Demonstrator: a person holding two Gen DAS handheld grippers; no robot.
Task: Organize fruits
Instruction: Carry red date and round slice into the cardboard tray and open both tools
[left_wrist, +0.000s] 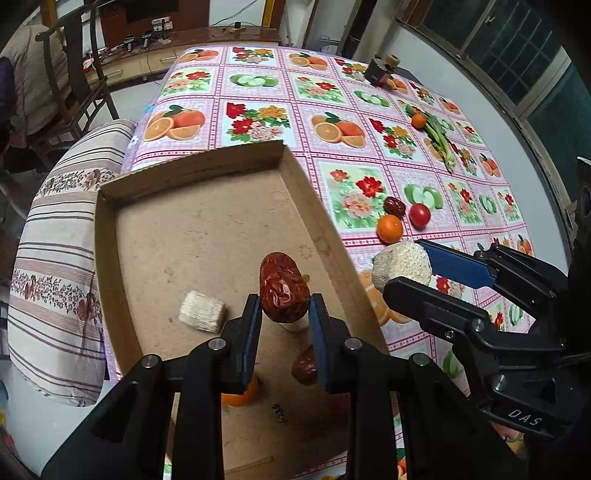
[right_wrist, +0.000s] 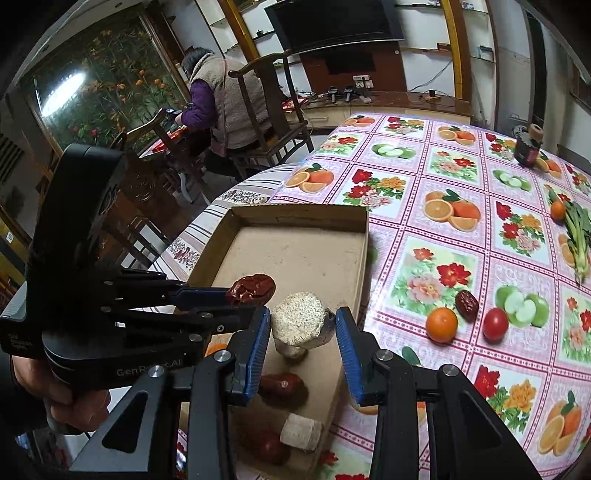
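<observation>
Left tool (left_wrist: 284, 314) clamping red date (left_wrist: 283, 291), right tool (right_wrist: 303, 325) gripping corn piece (right_wrist: 300, 320), orange (left_wrist: 240, 397) half hidden.

A: From my left feed, the cardboard tray (left_wrist: 207, 229) looks matt, its brown paper scuffed and stained. The red date (left_wrist: 283, 291) is wrinkled with a slight gloss.

B: My side shows the corn cob piece (right_wrist: 299, 321) rough and grainy, dull. The tablecloth (right_wrist: 461, 258) reads as glossy plastic and catches glare.

A: My left gripper (left_wrist: 283, 317) is matt black plastic with blue rubbery pads and bright metal pins. The tomato (left_wrist: 420, 215) is smooth and shiny.

B: The orange (right_wrist: 441, 325) is finely dimpled.
</observation>
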